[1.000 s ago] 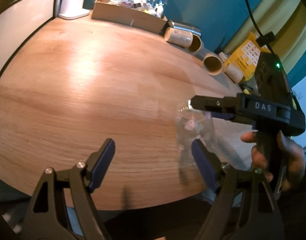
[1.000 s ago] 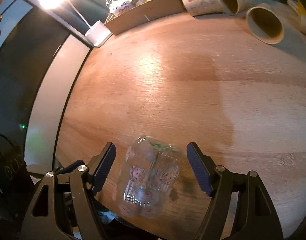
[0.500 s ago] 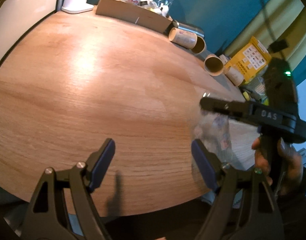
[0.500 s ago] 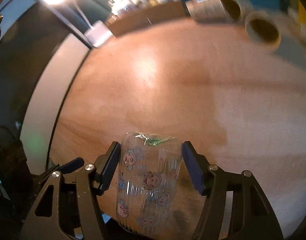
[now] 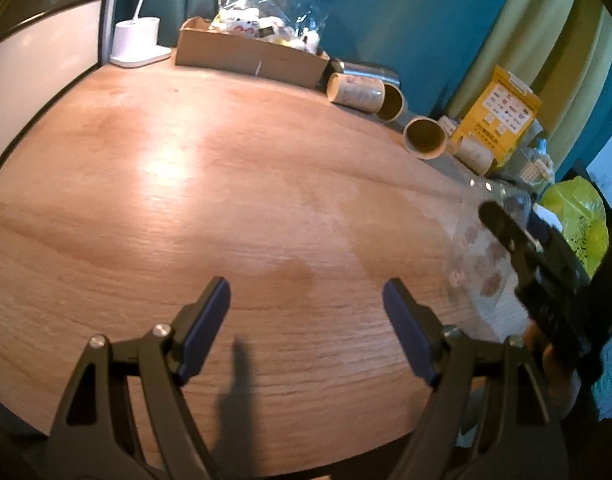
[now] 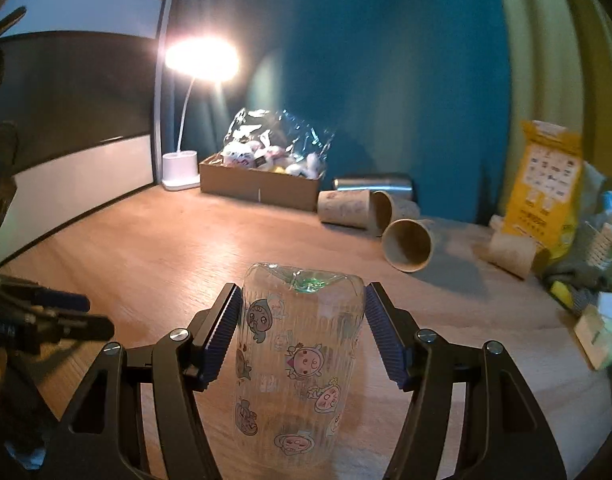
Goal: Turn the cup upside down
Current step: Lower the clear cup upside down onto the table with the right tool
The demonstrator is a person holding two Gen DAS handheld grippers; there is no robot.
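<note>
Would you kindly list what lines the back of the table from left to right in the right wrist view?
Lamp base → cardboard box → steel tumbler → paper cup with its open mouth toward the camera → yellow packet.

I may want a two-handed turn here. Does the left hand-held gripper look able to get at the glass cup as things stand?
Probably yes. The left hand-held gripper is open with bare table ahead, but the glass cup sits off to its right, clamped in the right hand-held gripper, whose fingers cover both sides.
</note>
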